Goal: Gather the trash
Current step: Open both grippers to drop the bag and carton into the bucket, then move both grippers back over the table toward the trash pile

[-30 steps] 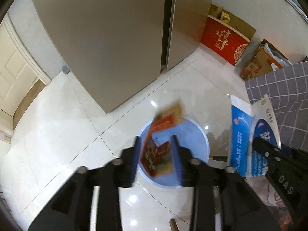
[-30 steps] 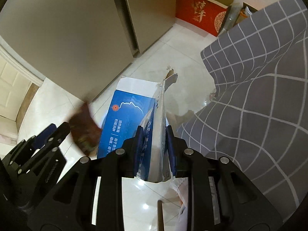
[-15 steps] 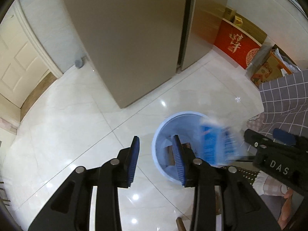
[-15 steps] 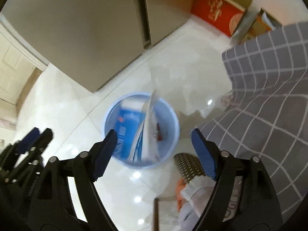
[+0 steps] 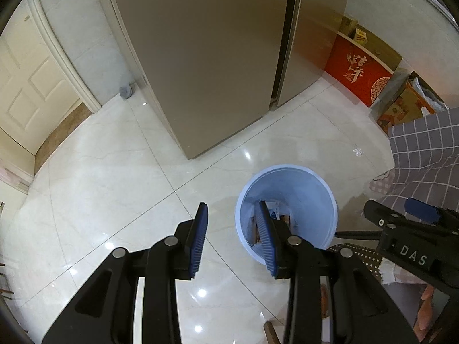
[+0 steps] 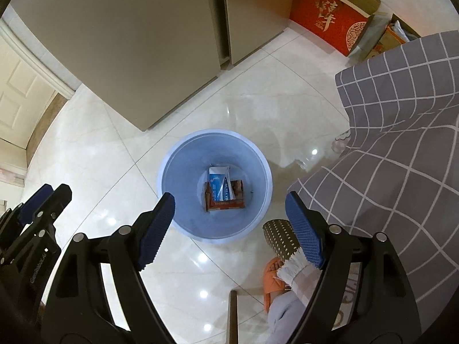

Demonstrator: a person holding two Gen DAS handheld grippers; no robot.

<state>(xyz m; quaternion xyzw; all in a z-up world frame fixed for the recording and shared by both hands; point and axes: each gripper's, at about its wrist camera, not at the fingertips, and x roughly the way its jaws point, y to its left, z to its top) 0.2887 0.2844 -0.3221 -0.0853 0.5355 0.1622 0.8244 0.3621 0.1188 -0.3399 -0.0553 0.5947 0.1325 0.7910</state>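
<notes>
- The round, pale blue plastic bin point(image 6: 215, 185) stands on a glossy cream tiled floor point(image 6: 114, 154); its smooth inner wall tapers to a narrow bottom.
- At the bottom lie the trash: a blue-and-white carton point(image 6: 220, 183) on top of a brown-red cardboard box point(image 6: 226, 200). The print on both is too small to read.
- The right claw point(image 6: 229, 229) hangs over the bin, its ribbed blue pads spread wide with nothing between them.
- The left claw point(image 5: 232, 240) stands partly spread and empty; its right pad overlaps the bin's rim at 9 o'clock.
- Only the right view looks straight down into the bin and shows an orange slipper point(image 6: 274, 278) at 5 o'clock.
- Only the left view shows "DAS" in white on the right claw's black body.
- A grey grid-checked cloth point(image 6: 401, 149) hangs at 3 o'clock; a red box with gold characters point(image 6: 330, 23) stands at 1 o'clock.
</notes>
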